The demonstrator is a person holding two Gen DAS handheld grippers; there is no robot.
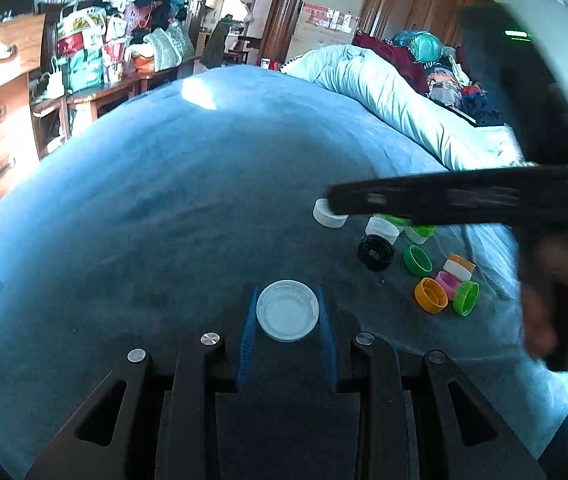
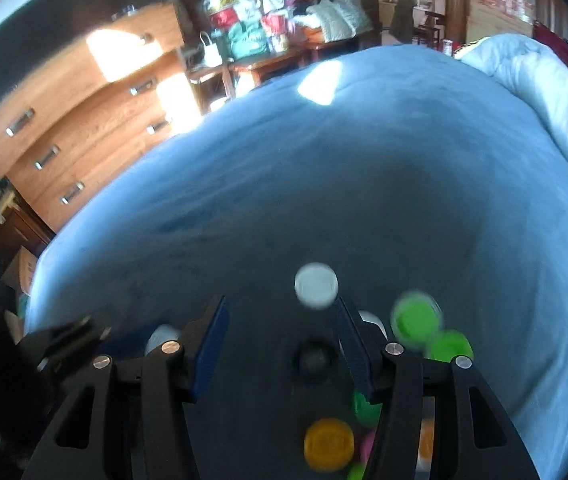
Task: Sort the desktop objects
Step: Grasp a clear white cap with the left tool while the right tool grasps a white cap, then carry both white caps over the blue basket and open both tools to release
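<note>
My left gripper (image 1: 287, 308) is shut on a wide white lid (image 1: 287, 315), held low over the blue bed cover (image 1: 164, 200). To its right lies a pile of caps: a white cap (image 1: 329, 213), a black cap (image 1: 375, 253), green caps (image 1: 417, 260), an orange cap (image 1: 431, 295) and a pink one (image 1: 447, 282). My right gripper (image 2: 280, 320) is open and empty above that pile; its dark body (image 1: 464, 196) crosses the left wrist view. In the blurred right wrist view I see a white cap (image 2: 316, 285), a black cap (image 2: 313, 359), green caps (image 2: 416, 319) and an orange cap (image 2: 329, 444).
A rolled white duvet (image 1: 384, 88) lies along the bed's far right side. A wooden chest of drawers (image 2: 84, 120) and a cluttered side table with bags (image 1: 96, 56) stand beyond the bed's left edge. The left gripper shows faintly at the lower left of the right wrist view (image 2: 68, 340).
</note>
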